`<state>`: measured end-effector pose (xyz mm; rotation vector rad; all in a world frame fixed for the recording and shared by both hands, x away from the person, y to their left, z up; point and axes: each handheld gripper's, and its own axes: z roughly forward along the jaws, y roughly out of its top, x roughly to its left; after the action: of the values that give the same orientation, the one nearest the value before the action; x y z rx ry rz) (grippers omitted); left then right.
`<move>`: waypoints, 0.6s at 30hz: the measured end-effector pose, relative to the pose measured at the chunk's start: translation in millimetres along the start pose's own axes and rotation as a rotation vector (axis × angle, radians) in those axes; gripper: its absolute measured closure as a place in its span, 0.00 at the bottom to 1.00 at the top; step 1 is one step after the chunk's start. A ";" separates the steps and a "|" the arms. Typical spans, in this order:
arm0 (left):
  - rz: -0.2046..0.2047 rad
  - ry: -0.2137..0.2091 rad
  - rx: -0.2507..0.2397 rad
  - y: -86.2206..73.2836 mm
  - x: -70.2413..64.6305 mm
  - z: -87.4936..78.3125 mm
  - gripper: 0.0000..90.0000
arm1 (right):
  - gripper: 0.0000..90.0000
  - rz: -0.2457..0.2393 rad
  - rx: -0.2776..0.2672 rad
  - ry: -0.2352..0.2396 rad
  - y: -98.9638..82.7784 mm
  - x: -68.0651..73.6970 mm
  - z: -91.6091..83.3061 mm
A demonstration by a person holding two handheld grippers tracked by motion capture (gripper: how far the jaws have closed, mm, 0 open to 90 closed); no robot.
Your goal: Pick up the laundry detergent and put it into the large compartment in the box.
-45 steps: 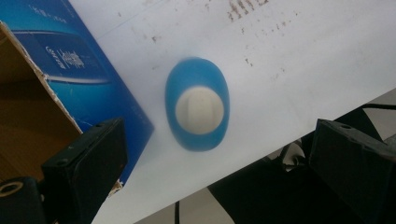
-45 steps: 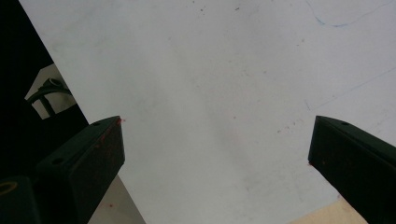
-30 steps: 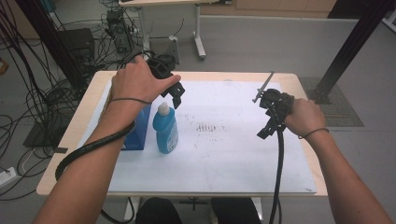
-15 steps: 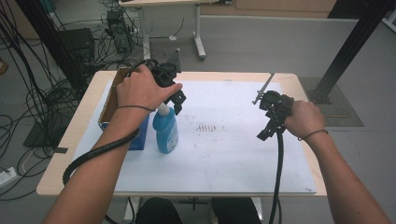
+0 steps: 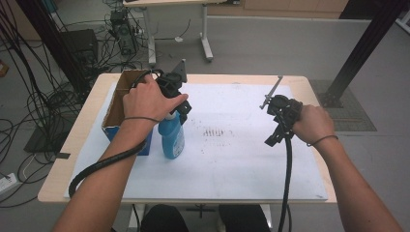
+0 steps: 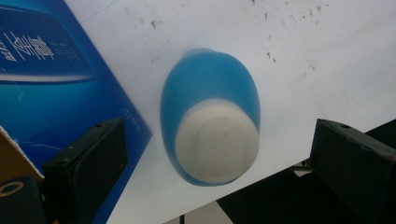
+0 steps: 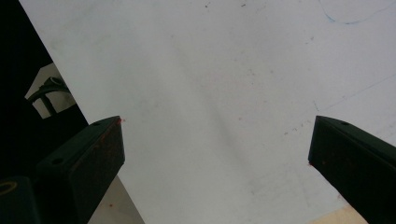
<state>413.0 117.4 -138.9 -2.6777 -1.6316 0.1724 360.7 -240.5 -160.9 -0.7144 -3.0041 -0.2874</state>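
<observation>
The left gripper (image 6: 219,154) hangs over the upright blue bottle (image 6: 210,126) beside the blue box (image 5: 126,108) on the bench (image 5: 300,203), jaws wide and nothing grasped yet, while the right gripper (image 7: 215,154) hovers apart, equally open.

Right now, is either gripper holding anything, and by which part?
Nothing is held. The left gripper is open above the blue bottle, its jaws either side of the white cap without touching. The right gripper is open over the white sheet.

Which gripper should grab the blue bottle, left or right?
Left. The left gripper hangs open right over the blue bottle, cap between its jaws. The right gripper is far across the white sheet.
</observation>
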 end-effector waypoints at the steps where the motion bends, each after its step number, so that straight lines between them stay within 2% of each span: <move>1: 0.001 0.004 -0.004 -0.7 -0.7 0.8 0.05 | 0.04 0.007 0.001 0.001 0.2 0.3 0.0; 7: 0.003 0.014 0.006 0.6 -3.9 7.9 0.05 | 0.04 0.004 0.001 -0.002 -0.2 1.2 0.3; 12: 0.000 0.001 0.011 1.2 -0.9 10.8 0.05 | 0.04 0.004 0.004 -0.004 0.3 1.7 -0.4; 18: 0.000 0.002 0.006 0.3 0.9 8.4 0.05 | 0.04 0.004 0.001 -0.006 -0.3 2.0 -0.8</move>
<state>412.9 117.6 -147.3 -2.6732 -1.6275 0.1745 358.8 -240.0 -160.0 -0.7218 -3.0080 -0.2843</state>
